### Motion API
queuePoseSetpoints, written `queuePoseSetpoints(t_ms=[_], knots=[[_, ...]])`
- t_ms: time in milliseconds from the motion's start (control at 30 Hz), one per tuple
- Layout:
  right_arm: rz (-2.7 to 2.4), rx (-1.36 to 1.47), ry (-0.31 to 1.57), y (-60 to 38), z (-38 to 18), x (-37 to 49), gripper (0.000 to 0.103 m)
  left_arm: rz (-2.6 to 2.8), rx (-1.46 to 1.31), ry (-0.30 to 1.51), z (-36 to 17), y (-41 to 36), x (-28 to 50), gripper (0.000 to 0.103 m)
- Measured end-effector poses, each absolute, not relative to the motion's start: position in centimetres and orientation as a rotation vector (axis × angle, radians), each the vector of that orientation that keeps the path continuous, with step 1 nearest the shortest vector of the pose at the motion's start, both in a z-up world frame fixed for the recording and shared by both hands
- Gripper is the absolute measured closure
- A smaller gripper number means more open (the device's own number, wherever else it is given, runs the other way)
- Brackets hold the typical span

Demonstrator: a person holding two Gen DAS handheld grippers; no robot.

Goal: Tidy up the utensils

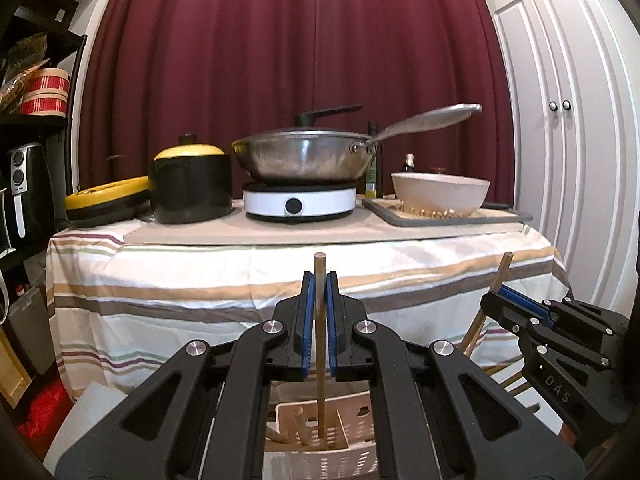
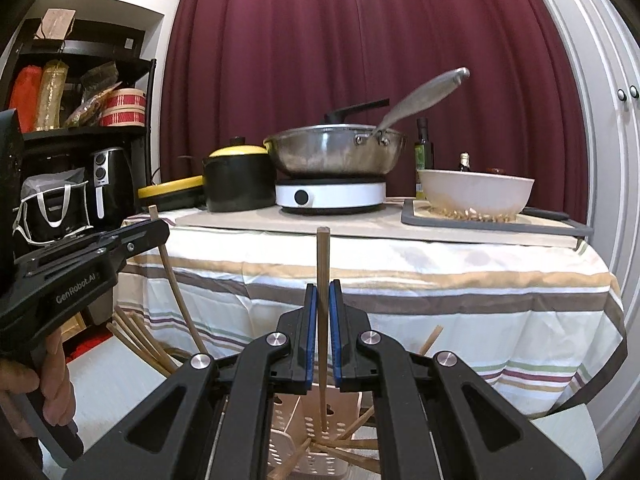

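chopstick (image 1: 320,344) upright betw clamped left gripper (image 1: 320,280) pads, tip in holder (image 1: 320,448).

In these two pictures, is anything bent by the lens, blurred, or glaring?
Left wrist view: the white cabinet doors and maroon curtain bow outward, corners are dark, and all is sharp. Right wrist view: the same bowing; the wok reflects softly without harsh glare.

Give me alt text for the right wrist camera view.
The right gripper pinches an upright wooden chopstick above a white slotted utensil holder holding more chopsticks. Behind stands a striped-cloth table with cookware.
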State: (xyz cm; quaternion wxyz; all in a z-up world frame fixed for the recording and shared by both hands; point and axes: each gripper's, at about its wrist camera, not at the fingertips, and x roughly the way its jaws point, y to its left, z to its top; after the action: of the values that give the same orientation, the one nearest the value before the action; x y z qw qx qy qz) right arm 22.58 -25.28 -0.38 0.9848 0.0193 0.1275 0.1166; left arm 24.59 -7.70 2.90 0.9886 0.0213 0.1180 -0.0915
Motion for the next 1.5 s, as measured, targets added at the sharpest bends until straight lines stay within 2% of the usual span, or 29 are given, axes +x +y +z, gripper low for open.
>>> queuePoseSetpoints(t_ms=[633,733,800,867,933,1000,1067,1167,1233,1300,1367,1500], knots=[[0.236,0.031,0.319,-24.6,-2.3,23.9,0.096,-0.165,0.038,0.328,0.1,-7.2,26.3,0.097],[0.237,0.032,0.323,-24.6,-2.4,24.0,0.096,-0.168,0.033,0.337,0.0,-7.1,26.5,0.088],[0.236,0.039,0.324,-24.7,-2.5,24.0,0.094,-0.159,0.029,0.332,0.0,-7.0,26.5,0.076],[0.234,0.048,0.323,-24.8,-2.5,24.0,0.079,-0.157,0.026,0.329,-0.1,-6.9,26.5,0.068],[0.23,0.051,0.319,-24.9,-2.5,24.0,0.073,-0.157,0.03,0.328,-0.1,-6.9,26.5,0.06],[0.23,0.048,0.318,-24.8,-2.5,24.0,0.07,-0.15,0.032,0.319,-0.1,-6.9,26.4,0.048],[0.225,0.045,0.31,-24.8,-2.4,23.8,0.057,-0.149,0.034,0.311,0.0,-6.9,26.3,0.046],[0.22,0.041,0.301,-24.7,-2.3,23.7,0.052,-0.145,0.038,0.307,0.0,-7.0,26.2,0.037],[0.217,0.038,0.298,-24.6,-2.2,23.7,0.043,-0.139,0.035,0.306,0.1,-7.0,26.2,0.033],[0.208,0.033,0.285,-24.6,-2.0,23.4,0.035,-0.133,0.031,0.302,0.2,-6.9,26.0,0.022],[0.191,0.022,0.262,-24.5,-1.7,23.1,0.026,-0.118,0.029,0.286,0.5,-6.8,25.8,0.018],[0.164,0.015,0.245,-24.6,-1.3,22.7,0.02,-0.097,0.05,0.258,1.1,-7.0,25.1,0.009]])
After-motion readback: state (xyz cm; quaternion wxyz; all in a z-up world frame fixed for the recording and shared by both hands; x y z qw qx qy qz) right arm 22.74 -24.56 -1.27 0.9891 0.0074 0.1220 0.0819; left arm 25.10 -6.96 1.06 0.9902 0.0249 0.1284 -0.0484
